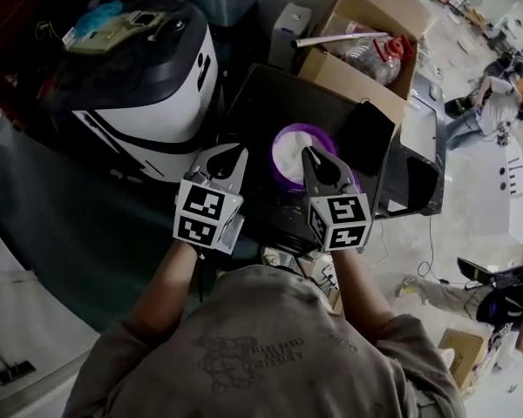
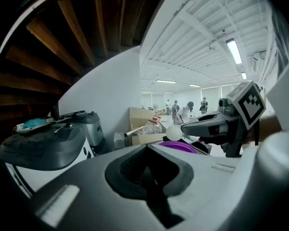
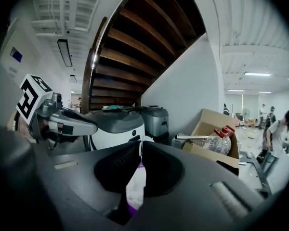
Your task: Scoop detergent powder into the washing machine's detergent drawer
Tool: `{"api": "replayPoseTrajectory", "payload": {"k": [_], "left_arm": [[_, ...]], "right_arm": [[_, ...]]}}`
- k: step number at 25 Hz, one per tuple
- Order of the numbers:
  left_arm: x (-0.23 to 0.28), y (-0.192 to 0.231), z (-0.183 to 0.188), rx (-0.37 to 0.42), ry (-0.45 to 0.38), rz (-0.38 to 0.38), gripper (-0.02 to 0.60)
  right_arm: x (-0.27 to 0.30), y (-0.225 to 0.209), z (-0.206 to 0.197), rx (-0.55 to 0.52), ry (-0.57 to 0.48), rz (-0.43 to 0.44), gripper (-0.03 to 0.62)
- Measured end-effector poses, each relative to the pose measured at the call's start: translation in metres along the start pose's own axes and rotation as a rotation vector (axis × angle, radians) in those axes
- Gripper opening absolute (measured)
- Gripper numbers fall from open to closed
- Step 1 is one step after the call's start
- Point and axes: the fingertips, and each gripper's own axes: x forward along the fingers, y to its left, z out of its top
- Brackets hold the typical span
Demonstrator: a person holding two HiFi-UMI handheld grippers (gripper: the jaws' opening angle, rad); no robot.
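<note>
Left gripper [image 1: 230, 153] clenched, empty. Right gripper [image 1: 315, 157] clamped on white piece, probably scoop [image 2: 173, 133]; powder bowl [image 1: 296, 129] just below tips. Risk: powder spilled if scoop tilted in transit; drawer not located.

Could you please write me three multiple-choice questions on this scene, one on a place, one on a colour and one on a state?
1. Where is the bowl?
A in the cardboard box
B on the black top
C on the floor

2. What colour is the bowl?
A purple
B green
C red

3. How is the right gripper?
A wide open and empty
B out of sight
C shut on a white scoop

Answers:
B, the head view shows it resting on the black top.
A, its rim is purple round the white powder.
C, the left gripper view shows the scoop pinched at its tip.
</note>
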Motion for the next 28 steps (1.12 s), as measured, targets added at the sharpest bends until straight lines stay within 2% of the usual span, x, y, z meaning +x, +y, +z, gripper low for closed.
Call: {"api": "replayPoseTrajectory", "payload": {"k": [6, 10, 17, 28], "left_arm": [[0.026, -0.024, 0.008, 0.026, 0.01, -0.068, 0.0], [0.035, -0.031, 0.008, 0.034, 0.02, -0.087, 0.0], [0.043, -0.039, 0.011, 0.047, 0.024, -0.1, 0.0], [0.047, -0.045, 0.014, 0.05, 0.025, -0.093, 0.0]], "right_arm": [[-0.01, -0.026, -0.005, 0.048, -0.003, -0.024, 0.037], [-0.014, -0.033, -0.008, 0.066, -0.005, -0.037, 0.037], [-0.016, -0.042, -0.014, 0.089, 0.003, -0.04, 0.037], [-0.022, -0.056, -0.012, 0.066, 0.0, -0.054, 0.035]]}}
